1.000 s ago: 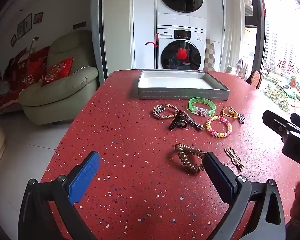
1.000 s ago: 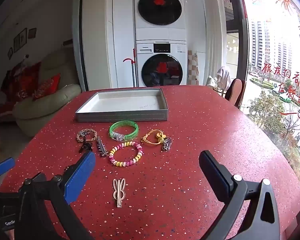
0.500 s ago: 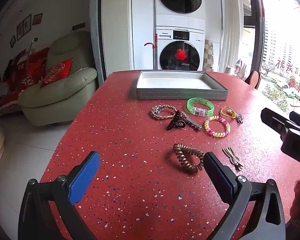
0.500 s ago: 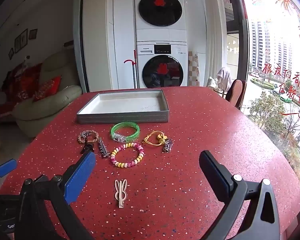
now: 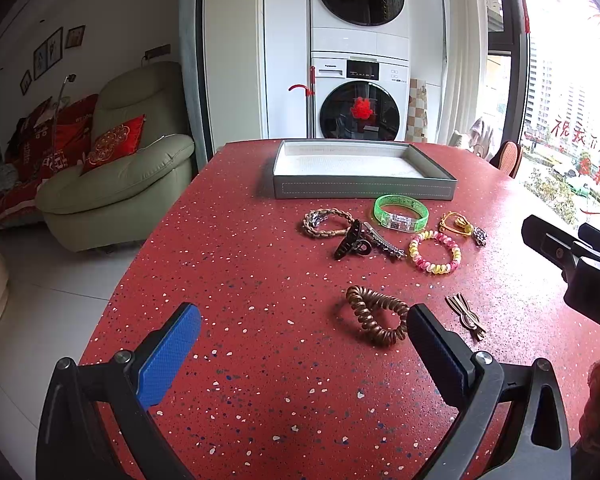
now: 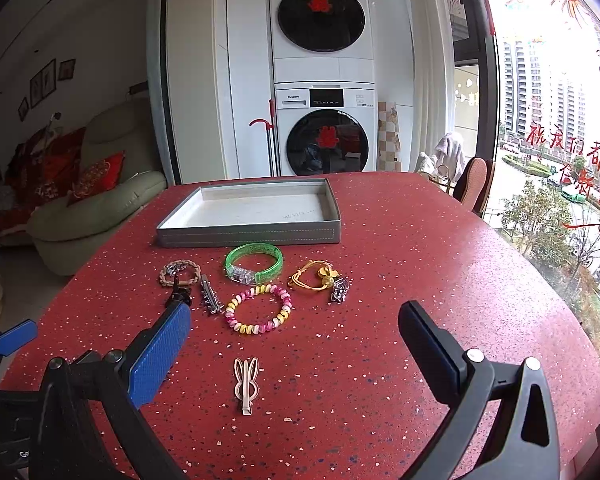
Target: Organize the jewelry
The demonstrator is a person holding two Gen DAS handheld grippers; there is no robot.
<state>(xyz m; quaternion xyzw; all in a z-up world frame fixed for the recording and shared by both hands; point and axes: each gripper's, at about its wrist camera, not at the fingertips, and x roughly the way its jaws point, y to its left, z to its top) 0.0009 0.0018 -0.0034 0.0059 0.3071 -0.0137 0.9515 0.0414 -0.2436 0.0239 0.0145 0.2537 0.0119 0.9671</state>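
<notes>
Red table [image 5: 228, 280] carries every piece; the tray [image 5: 364, 190] near its far edge is bare. Left gripper [image 5: 300, 332] and right gripper [image 6: 296, 328] hover, jaws spread, grasping nothing. Sorting seems unstarted: next, close on one piece, perhaps the brown coil tie [image 5: 374, 314].

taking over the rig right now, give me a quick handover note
Left gripper: open, holding nothing, above the table, with the brown coil tie just ahead by its right finger.
Right gripper: open, holding nothing, with the rabbit clip lying between its fingers' line of sight.
Tray: at the far side, nothing in it.
In front of the tray: braided bracelet, claw clip, silver clip, green bangle, pink-yellow bracelet, gold piece.
Done: nothing placed yet.
Left: move every piece into the tray.
</notes>
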